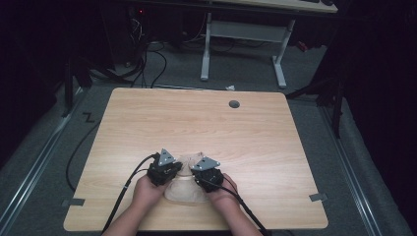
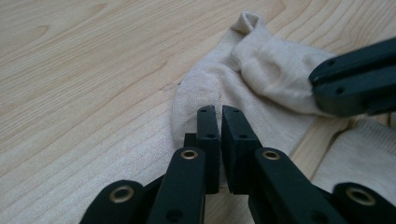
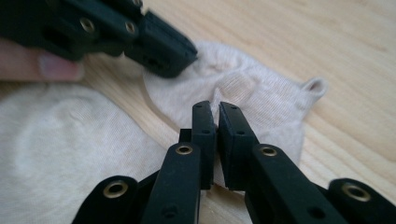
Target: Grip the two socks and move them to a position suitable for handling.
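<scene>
Pinching the beige sock (image 2: 261, 88) near the bench's (image 1: 196, 118) front edge: left tongs (image 2: 220, 112) and right tongs (image 3: 217, 108) both clamped on fabric. We should lift evenly, keeping tension gentle.

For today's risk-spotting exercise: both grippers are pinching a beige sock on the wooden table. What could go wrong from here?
1. The right gripper seems to hold only a thin fold of the sock, so the fabric may slip out when lifted.
2. The left gripper grips close by; pulling apart could stretch the knit.
3. A second beige piece lies touching the sock and might drag along.
</scene>
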A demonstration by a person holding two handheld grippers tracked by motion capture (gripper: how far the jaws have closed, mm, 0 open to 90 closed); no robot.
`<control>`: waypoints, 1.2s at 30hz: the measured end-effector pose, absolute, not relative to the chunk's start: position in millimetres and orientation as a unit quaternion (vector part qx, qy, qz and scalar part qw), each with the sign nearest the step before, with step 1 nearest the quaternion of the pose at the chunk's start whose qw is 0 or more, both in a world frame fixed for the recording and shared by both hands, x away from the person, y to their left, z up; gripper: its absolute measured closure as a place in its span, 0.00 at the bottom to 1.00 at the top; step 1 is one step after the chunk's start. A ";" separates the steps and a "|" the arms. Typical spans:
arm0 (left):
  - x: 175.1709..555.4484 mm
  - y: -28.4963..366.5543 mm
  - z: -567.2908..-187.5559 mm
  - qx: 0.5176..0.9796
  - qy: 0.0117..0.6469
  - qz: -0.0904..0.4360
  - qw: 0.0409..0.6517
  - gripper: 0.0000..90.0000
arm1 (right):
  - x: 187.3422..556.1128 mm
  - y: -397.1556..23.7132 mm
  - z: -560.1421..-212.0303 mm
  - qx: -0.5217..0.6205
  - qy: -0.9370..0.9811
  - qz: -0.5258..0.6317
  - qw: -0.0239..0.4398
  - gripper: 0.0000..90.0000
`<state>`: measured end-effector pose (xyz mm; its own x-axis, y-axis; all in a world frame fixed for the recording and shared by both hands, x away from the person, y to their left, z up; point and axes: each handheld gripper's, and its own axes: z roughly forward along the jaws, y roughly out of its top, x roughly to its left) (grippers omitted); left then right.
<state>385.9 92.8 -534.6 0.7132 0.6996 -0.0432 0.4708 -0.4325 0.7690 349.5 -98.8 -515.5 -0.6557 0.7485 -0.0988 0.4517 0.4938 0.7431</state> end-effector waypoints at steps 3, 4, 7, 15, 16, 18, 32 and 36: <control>385.7 93.0 -534.6 0.834 0.351 0.143 0.401 0.95 | 347.4 -106.8 -507.6 0.360 0.827 0.374 0.217 0.96; 385.6 93.0 -534.6 0.835 0.350 0.143 0.400 0.95 | 346.0 -113.7 -504.9 0.362 0.821 0.381 0.222 0.96; 385.9 93.3 -534.6 0.834 0.351 0.142 0.401 0.95 | 344.5 -120.6 -503.9 0.368 0.815 0.386 0.228 0.95; 386.2 94.0 -534.6 0.833 0.353 0.138 0.402 0.95 | 343.5 -153.9 -502.7 0.393 0.790 0.404 0.242 0.95; 386.3 94.1 -534.6 0.833 0.354 0.137 0.402 0.95 | 343.5 -153.9 -502.7 0.393 0.790 0.404 0.242 0.95; 386.6 94.3 -534.6 0.833 0.353 0.137 0.403 0.96 | 343.7 -158.7 -502.7 0.400 0.784 0.406 0.244 0.95; 386.6 96.3 -534.5 0.832 0.358 0.132 0.403 0.96 | 352.1 -174.5 -515.3 0.422 0.783 0.384 0.247 0.95; 386.0 96.5 -534.5 0.831 0.359 0.133 0.403 0.95 | 350.6 -178.8 -517.7 0.426 0.784 0.374 0.252 0.96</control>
<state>386.0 96.5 -534.5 0.7072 0.7038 -0.0675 0.4889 -0.4178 0.7658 350.6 -178.8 -517.7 -0.5105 0.8565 -0.0759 0.4802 0.3572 0.8011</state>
